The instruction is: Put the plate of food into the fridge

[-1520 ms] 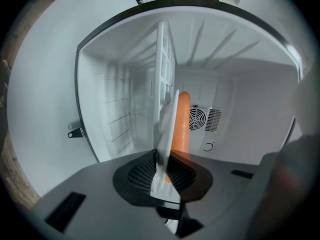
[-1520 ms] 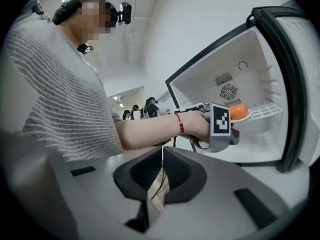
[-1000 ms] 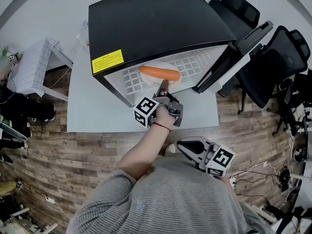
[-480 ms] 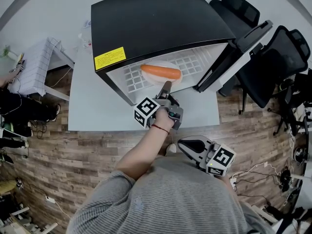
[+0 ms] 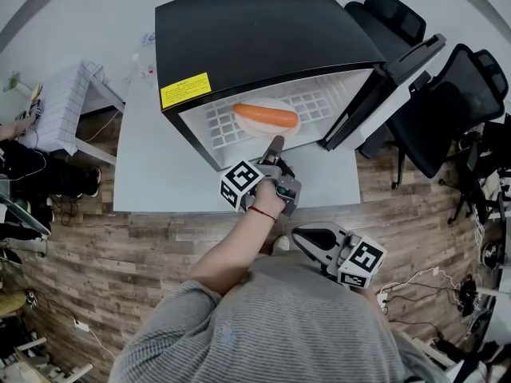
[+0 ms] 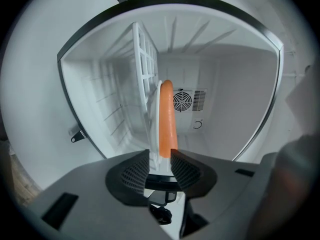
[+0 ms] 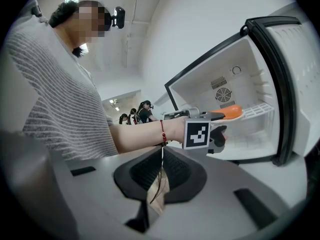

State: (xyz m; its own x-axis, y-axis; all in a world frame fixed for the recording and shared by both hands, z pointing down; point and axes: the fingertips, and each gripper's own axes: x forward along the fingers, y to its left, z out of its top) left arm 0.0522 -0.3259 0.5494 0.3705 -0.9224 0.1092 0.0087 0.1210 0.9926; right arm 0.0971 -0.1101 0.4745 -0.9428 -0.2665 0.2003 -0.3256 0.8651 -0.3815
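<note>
Plate of food is basically in the fridge at this point. It sits on the white wire shelf inside the open compartment, upper middle of the head view, with the long orange food item lying across it. Left gripper is right at the plate's near rim. In the left gripper view its jaws stand apart with the rim between them, and the pads aren't pressing on it as far as I can see, so I'd call that let go. Right gripper hangs low by the person's body, lower right of centre, jaws together on nothing. My read: the placing part is done. What's left is pulling the left gripper out and probably swinging the door shut, since it stands wide open at the right.
</note>
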